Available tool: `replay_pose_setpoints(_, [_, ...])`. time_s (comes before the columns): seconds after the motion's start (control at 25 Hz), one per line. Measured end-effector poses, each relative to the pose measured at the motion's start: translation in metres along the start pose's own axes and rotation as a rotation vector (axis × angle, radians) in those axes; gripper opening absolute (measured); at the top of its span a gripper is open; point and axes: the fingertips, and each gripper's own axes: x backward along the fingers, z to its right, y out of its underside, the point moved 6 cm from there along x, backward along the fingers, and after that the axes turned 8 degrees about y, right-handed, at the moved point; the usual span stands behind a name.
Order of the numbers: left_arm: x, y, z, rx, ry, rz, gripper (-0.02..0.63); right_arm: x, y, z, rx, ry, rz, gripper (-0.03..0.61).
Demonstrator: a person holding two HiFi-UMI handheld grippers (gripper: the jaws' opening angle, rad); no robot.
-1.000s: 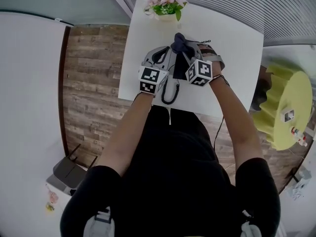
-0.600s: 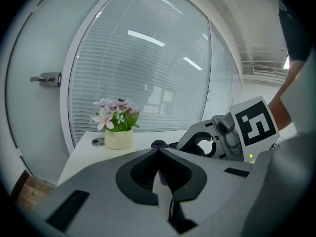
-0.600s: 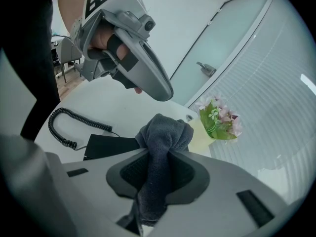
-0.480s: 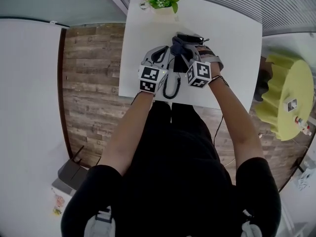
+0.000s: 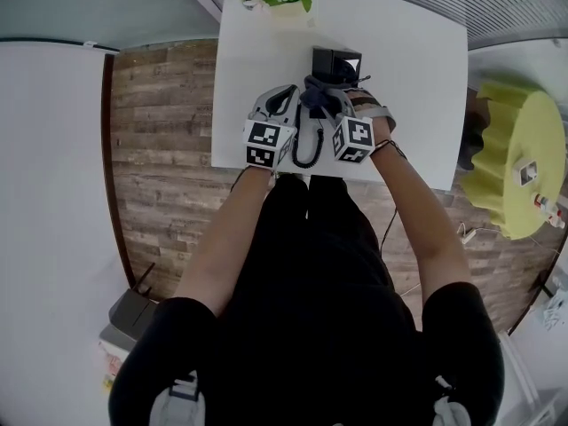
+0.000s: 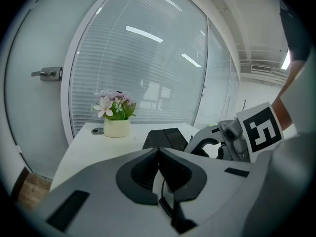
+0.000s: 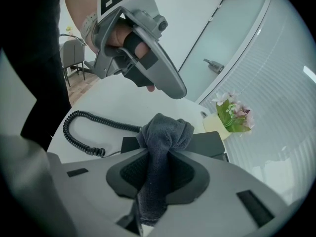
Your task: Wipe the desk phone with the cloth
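The right gripper (image 7: 164, 154) is clamped on the cloth (image 7: 164, 132) — a dark grey wad that fills the gap between its pads and bulges out past the tips in a rounded knot. Just beyond that knot lies the phone (image 7: 210, 141), a flat black body on the white desk (image 5: 417, 78). From the right gripper view the cloth seems to sit at the phone's near edge, though whether it presses on the surface is hard to tell. In the head view the cloth hangs over the near end of the phone, between the two grippers.

The left gripper (image 6: 158, 151) has its pads closed tip to tip. Lower down, in the gap under the pads, a stretch of the cord (image 7: 81, 132) shows. The gripper sits beside the right one, to the left of the phone, tilted in toward it.

The cord runs from the phone's near left side and loops back toward the desk's front edge, lying between the two marker cubes. At the far edge of the desk, well apart from the phone, stands a pale pot of flowers (image 6: 115, 113) — pink and white blooms with green leaves.
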Motion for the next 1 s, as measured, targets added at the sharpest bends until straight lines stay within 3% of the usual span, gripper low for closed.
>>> replay_pose_setpoints(0.72, [0.021,0.006,0.019,-0.053,0.034,-0.026,0.011,0.013,0.001,-0.063,0.022,-0.148,-0.029,0.103])
replay_pose_setpoints(0.84, [0.029,0.002,0.019,-0.082,0.042,-0.018,0.011,0.025,0.003,-0.056,-0.116,-0.118,0.001,0.103])
replay_pose_setpoints(1.0, [0.052,-0.013,0.019,-0.087,0.059,0.019,0.011,0.067,-0.002,-0.027,-0.415,-0.004,0.086,0.103])
